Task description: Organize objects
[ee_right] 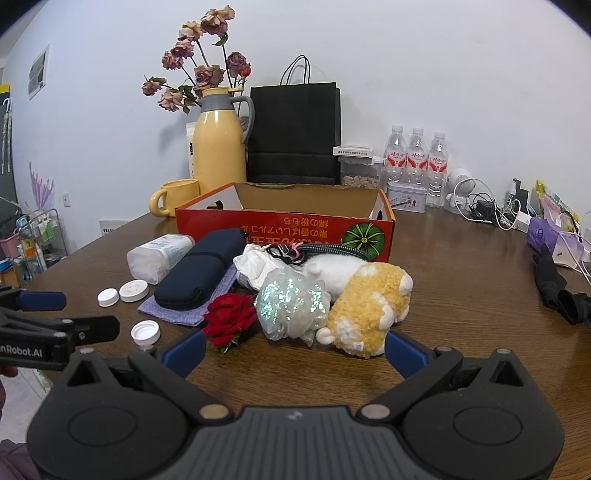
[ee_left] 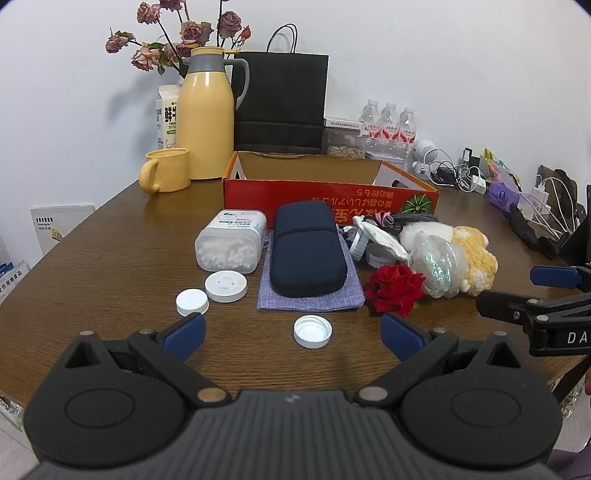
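Observation:
An open red cardboard box (ee_left: 325,194) (ee_right: 284,225) stands mid-table. In front of it lie a clear cotton-swab tub (ee_left: 231,245) (ee_right: 157,254), a navy zip case (ee_left: 308,249) (ee_right: 199,275) on a purple cloth (ee_left: 310,297), a red rose (ee_left: 393,286) (ee_right: 229,319), an iridescent bag (ee_left: 437,266) (ee_right: 291,304) and a yellow-and-white plush (ee_left: 471,260) (ee_right: 369,308). Three white caps (ee_left: 313,331) (ee_right: 146,332) sit near the front. My left gripper (ee_left: 293,336) is open just short of one cap. My right gripper (ee_right: 295,349) is open in front of the plush and rose.
At the back stand a yellow thermos (ee_left: 207,114), a yellow mug (ee_left: 166,170), a black paper bag (ee_left: 282,101), dried roses (ee_left: 177,33) and water bottles (ee_left: 388,127). Cables and chargers (ee_left: 458,171) clutter the right side, with a black folded item (ee_right: 557,290).

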Available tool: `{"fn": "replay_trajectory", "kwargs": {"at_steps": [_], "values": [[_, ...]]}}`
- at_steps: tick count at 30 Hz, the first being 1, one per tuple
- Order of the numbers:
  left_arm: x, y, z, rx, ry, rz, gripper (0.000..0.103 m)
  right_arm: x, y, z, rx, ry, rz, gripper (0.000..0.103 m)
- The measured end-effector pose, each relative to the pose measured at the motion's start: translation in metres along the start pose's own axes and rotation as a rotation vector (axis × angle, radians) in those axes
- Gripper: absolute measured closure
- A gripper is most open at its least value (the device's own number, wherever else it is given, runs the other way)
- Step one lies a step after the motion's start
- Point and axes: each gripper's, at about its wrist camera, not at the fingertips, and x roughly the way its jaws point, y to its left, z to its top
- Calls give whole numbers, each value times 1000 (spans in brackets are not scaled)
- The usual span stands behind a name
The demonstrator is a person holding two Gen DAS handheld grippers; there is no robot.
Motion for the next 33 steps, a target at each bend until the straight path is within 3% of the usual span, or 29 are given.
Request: {"fn": "replay_trajectory", "kwargs": {"at_steps": [33], "values": [[1, 0, -4, 0, 6, -3, 0, 0, 0, -2, 8, 5, 0, 0]]}}
